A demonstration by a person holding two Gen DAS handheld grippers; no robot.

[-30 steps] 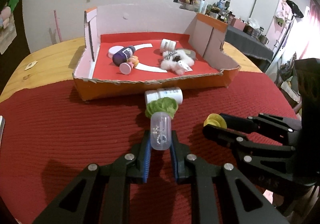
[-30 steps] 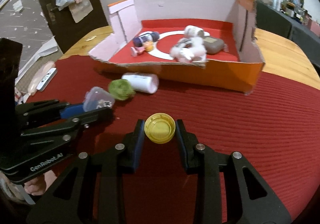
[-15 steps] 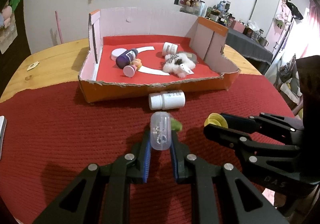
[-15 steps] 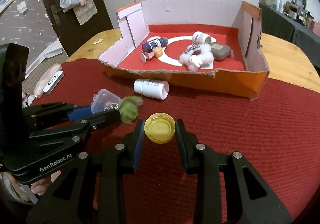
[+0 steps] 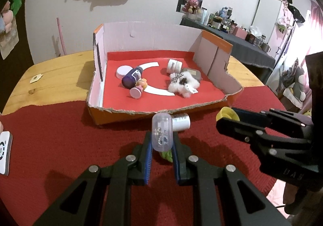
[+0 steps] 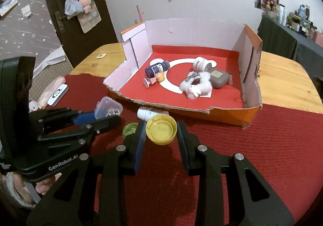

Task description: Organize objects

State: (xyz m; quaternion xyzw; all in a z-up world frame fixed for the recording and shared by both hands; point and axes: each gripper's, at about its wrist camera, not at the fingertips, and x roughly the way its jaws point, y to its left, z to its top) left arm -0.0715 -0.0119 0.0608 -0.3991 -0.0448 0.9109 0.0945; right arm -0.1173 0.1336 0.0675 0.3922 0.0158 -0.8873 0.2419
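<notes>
Between my left fingers (image 5: pixel 161 145) sits a clear case (image 5: pixel 162 132), pinched and lifted off the red cloth (image 5: pixel 60 135). My right fingers (image 6: pixel 161 134) clamp a yellow lid (image 6: pixel 161 129) likewise. Below them lie a green scrap (image 6: pixel 129 128) and a white bottle (image 5: pixel 181 121), just before the box (image 5: pixel 125 116) on the table (image 5: pixel 54 76).

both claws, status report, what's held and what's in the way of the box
Left claw shut on clear case. Right claw shut on yellow cap. White bottle lies against the cardboard box front wall, green ball beside it.
</notes>
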